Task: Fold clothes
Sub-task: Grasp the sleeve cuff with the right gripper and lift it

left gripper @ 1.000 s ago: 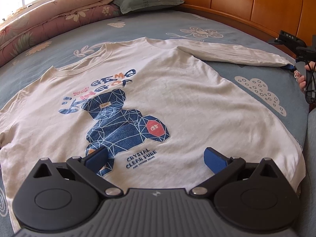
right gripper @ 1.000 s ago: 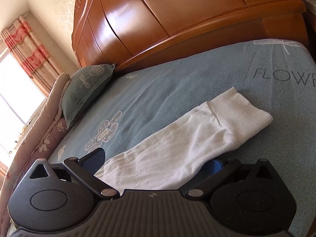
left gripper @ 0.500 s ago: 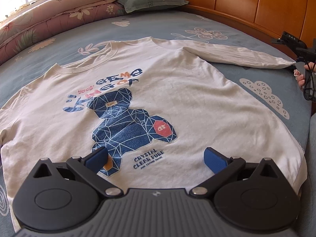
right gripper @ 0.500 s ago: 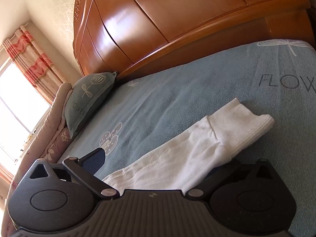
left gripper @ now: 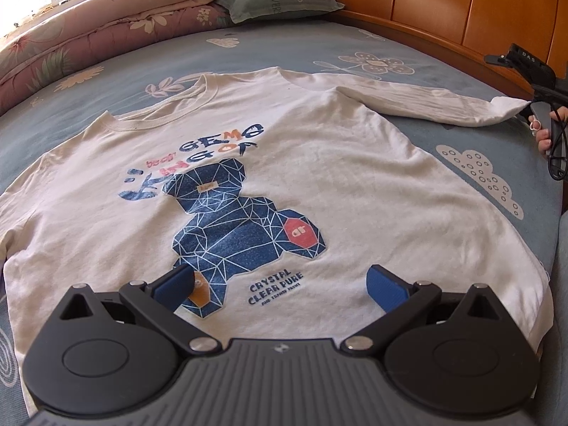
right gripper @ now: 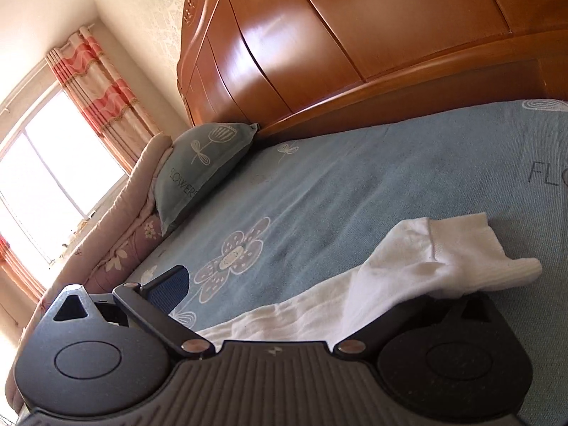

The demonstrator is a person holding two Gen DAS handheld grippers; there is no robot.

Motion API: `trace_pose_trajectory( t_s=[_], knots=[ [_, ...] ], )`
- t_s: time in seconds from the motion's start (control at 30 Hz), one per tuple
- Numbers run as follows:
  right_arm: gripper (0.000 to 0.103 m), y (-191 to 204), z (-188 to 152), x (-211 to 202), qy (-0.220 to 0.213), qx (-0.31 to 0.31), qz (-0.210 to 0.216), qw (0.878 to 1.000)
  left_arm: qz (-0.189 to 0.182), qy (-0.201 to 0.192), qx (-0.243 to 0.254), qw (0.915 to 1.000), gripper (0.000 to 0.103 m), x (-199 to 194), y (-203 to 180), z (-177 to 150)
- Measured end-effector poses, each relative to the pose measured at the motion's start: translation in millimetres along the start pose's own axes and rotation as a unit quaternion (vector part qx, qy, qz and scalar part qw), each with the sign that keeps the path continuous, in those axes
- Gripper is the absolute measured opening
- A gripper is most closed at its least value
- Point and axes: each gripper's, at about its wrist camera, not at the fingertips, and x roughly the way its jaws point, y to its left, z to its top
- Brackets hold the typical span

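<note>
Left tongs [left gripper: 280, 282] spread above shirt [left gripper: 355, 184]; right tongs' [right gripper: 319, 284] grip hidden under sleeve [right gripper: 408, 277].

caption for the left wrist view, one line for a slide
Open left claw hovering over the hem of a white long-sleeve shirt spread flat on a blue bedsheet, its far sleeve cuff at the right claw.

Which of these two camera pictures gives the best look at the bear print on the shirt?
The left wrist view. There the blue bear print sits in full on the white shirt spread on the bed. The right wrist view shows none of it, only the shirt's sleeve draped over that gripper.
</note>
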Motion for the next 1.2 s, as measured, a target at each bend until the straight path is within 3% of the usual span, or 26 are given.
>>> trace_pose_trajectory(
  t_s=[0.33,0.57,0.73,1.2],
  knots=[
    [0.103,44,5,9,0.015,-0.006,0.037,0.999,-0.017,-0.012,0.035,0.9992,0.102,-17,1,4],
    [0.103,111,-1,31,0.051,-0.041,0.07,0.995,-0.032,-0.039,0.106,0.9931,0.102,-37,1,1],
    [0.103,161,-10,48,0.079,-0.064,0.094,0.99,-0.037,-0.053,0.097,0.9932,0.102,-50,14,1],
    [0.103,264,-43,82,0.134,-0.089,0.157,0.974,0.021,-0.047,0.06,0.9969,0.102,-63,53,-9]
  ],
)
